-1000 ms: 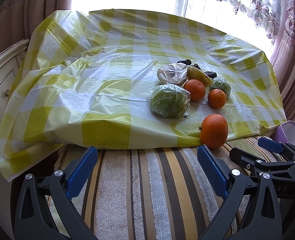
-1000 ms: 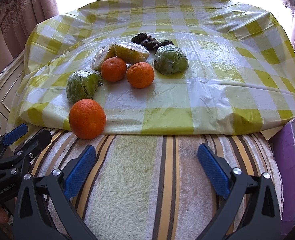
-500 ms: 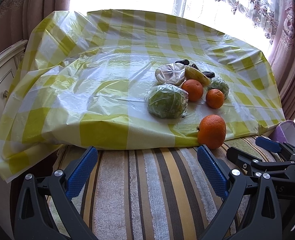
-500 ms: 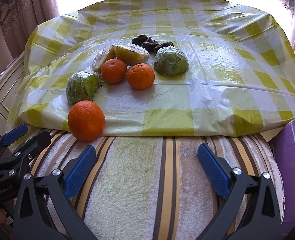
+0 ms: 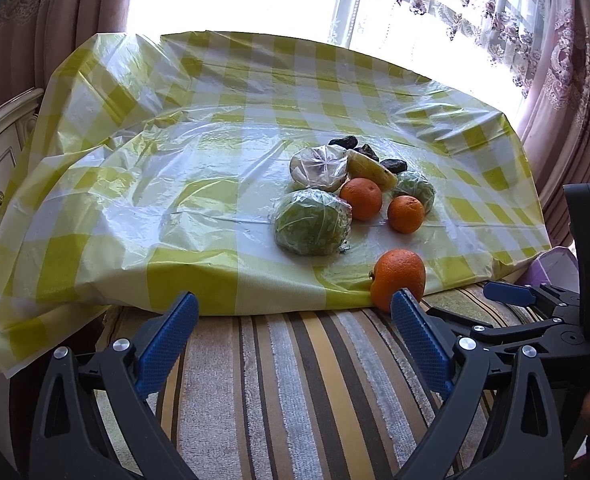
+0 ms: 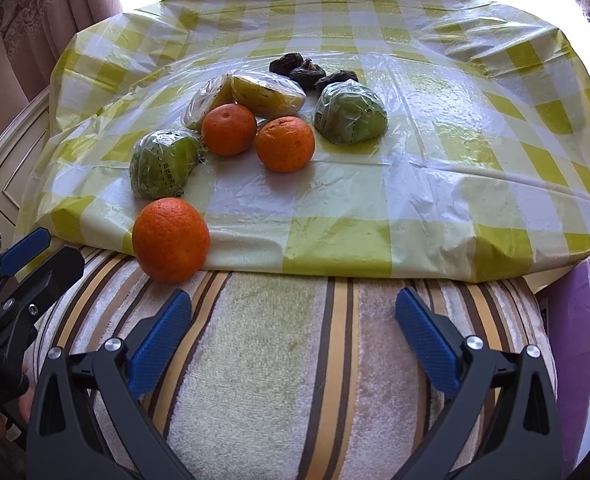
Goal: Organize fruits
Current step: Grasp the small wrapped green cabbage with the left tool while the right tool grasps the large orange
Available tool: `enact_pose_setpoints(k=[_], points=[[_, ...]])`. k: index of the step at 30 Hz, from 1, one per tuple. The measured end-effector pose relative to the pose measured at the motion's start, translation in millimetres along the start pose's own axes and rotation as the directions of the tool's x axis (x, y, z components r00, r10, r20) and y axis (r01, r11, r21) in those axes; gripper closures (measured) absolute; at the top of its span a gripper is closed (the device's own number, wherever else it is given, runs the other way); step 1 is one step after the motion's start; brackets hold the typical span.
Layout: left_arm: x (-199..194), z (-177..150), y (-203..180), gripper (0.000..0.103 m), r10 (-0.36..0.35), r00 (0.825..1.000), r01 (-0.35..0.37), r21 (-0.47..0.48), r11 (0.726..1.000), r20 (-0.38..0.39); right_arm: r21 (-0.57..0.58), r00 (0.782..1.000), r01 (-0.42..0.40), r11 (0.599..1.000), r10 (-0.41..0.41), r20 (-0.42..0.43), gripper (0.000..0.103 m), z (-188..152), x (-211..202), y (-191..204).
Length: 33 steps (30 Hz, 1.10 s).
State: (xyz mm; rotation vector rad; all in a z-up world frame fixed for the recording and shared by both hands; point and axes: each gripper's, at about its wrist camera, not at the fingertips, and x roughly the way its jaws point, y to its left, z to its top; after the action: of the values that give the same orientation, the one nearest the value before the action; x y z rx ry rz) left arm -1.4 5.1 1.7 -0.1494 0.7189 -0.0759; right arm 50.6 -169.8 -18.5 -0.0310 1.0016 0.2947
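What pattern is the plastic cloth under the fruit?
The plastic cloth is a yellow-green and white check, clearest in the right wrist view.

Left gripper angled down, jaws wide but just been closing slightly, nothing between them. Right gripper beside it, tilted steeper, jaws spread, empty.

Glossy crinkled plastic tablecloth, nubby striped terry towel, dimpled matt orange, clear film-wrapped green fruit
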Motion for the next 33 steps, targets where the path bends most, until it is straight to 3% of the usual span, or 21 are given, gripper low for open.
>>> enact_pose_setpoints(k=[3, 6, 11, 19, 22, 31, 33], points=[[1, 4, 0, 0.024, -0.038, 0.999, 0.038, -0.011, 0.999, 0.003, 0.002, 0.999, -0.035, 0.999, 0.035, -0.013, 0.001, 2, -1, -4], [2, 14, 2, 0.024, -0.065, 0.998, 0.066, -0.032, 0.997, 0.025, -0.010, 0.999, -0.050, 0.999, 0.050, 0.016, 0.001, 2, -5, -3], [14, 31, 4, 0.027, -0.078, 0.997, 0.079, -0.046, 0.996, 0.030, -0.128, 0.990, -0.089, 0.988, 0.102, 0.095, 0.001, 3, -17, 14], [49, 54, 5, 0.029, -0.098, 0.994, 0.096, -0.049, 0.994, -0.054, -0.250, 0.973, -0.167, 0.954, 0.200, 0.112, 0.002, 14, -18, 41], [68, 56, 2, 0.030, -0.071, 0.990, 0.069, -0.020, 0.997, -0.124, -0.264, 0.974, -0.179, 0.948, 0.209, 0.089, 0.015, 20, -11, 46], [97, 61, -9, 0.030, -0.002, 0.975, 0.016, 0.064, 0.998, -0.223, -0.286, 0.973, -0.217, 0.933, 0.231, 0.014, 0.053, 21, 5, 55], [101, 61, -12, 0.040, 0.012, 0.972, 0.007, 0.081, 0.997, -0.234, -0.278, 0.973, -0.215, 0.936, 0.228, 0.016, 0.058, 21, 6, 53]])
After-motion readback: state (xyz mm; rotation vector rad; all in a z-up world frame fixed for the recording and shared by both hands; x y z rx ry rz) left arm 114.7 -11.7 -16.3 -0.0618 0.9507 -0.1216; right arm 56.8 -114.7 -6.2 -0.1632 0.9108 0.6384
